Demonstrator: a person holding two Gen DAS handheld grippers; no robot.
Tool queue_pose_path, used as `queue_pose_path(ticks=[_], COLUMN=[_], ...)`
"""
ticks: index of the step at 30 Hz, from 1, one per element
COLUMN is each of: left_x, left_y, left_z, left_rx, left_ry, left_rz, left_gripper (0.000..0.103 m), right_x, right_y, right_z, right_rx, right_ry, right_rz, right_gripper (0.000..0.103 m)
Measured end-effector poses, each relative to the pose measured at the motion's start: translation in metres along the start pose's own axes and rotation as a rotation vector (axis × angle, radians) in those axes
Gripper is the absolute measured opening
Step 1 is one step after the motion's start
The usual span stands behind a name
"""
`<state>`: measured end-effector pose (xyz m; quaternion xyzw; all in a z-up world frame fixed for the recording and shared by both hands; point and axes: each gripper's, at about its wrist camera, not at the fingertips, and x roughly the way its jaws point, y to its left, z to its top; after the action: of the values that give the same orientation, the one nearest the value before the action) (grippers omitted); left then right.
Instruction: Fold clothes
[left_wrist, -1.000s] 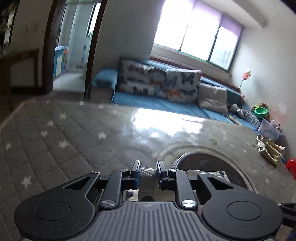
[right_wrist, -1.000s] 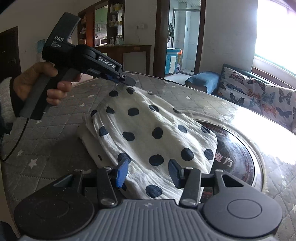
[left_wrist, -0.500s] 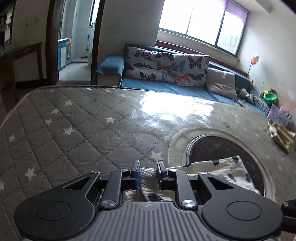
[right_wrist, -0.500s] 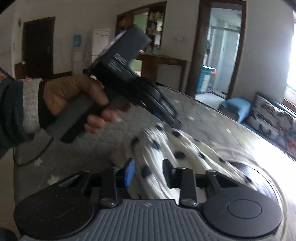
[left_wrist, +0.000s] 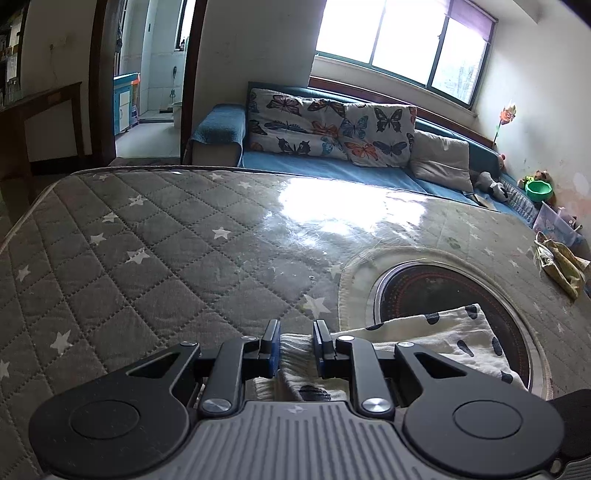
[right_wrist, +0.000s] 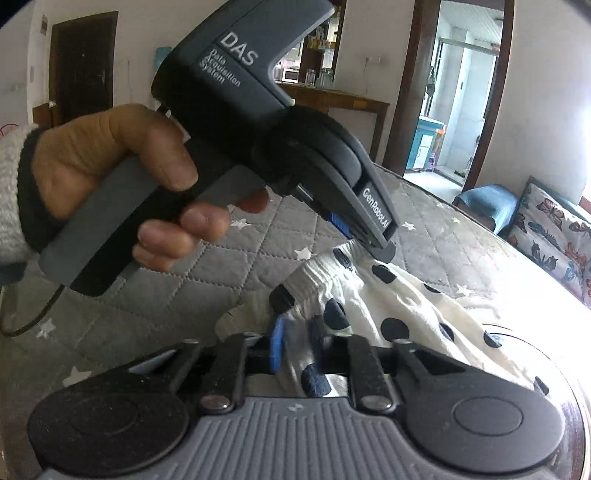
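Polka-dot garment (right_wrist: 417, 314) is bunched in both your grips: your left gripper (left_wrist: 296, 345) pinches its gathered edge, and your right gripper (right_wrist: 295, 347) nips the cloth just beside it. From there it trails away rightward across the quilted table (left_wrist: 155, 258), over the round inset (left_wrist: 443, 288).

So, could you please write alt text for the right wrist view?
The right claw is closed on a white polka-dot garment, while the hand-held left claw pinches its elastic edge above a grey star-quilted table cover.
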<state>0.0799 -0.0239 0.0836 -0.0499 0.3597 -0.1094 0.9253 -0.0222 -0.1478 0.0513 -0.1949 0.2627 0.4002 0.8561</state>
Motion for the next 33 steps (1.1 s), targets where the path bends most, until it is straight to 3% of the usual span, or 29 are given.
queue_pose_path(ticks=[3, 10, 14, 19, 25, 30, 33], left_x=[-0.006, -0.006, -0.002, -0.015, -0.033, -0.024, -0.013], left_y=[-0.001, 0.005, 0.010, 0.010, -0.004, -0.029, -0.031], left_z=[0.002, -0.004, -0.012, -0.011, -0.012, -0.025, -0.032], left_rx=[0.009, -0.010, -0.025, -0.015, -0.004, 0.066, 0.070], left_ry=[-0.009, -0.003, 0.007, -0.042, -0.117, -0.076, -0.043], left_rz=[-0.001, 0.013, 0.006, 0.013, 0.042, -0.044, -0.043], left_gripper=[0.021, 0.022, 0.026, 0.030, 0.030, 0.030, 0.029], right_x=[-0.008, -0.021, -0.019, -0.057, -0.082, -0.071, -0.055], right_y=[-0.003, 0.000, 0.000, -0.025, -0.080, -0.125, -0.148], right_z=[0.001, 0.000, -0.005, -0.014, -0.033, -0.042, -0.047], right_rx=[0.024, 0.034, 0.038, 0.146, 0.288, 0.379, 0.414], right_ry=[-0.028, -0.072, -0.046, -0.081, -0.078, -0.065, -0.041], right_rz=[0.005, 0.085, 0.089, 0.086, -0.075, -0.186, -0.194], right_gripper=[0.002, 0.003, 0.008, 0.014, 0.017, 0.017, 0.017])
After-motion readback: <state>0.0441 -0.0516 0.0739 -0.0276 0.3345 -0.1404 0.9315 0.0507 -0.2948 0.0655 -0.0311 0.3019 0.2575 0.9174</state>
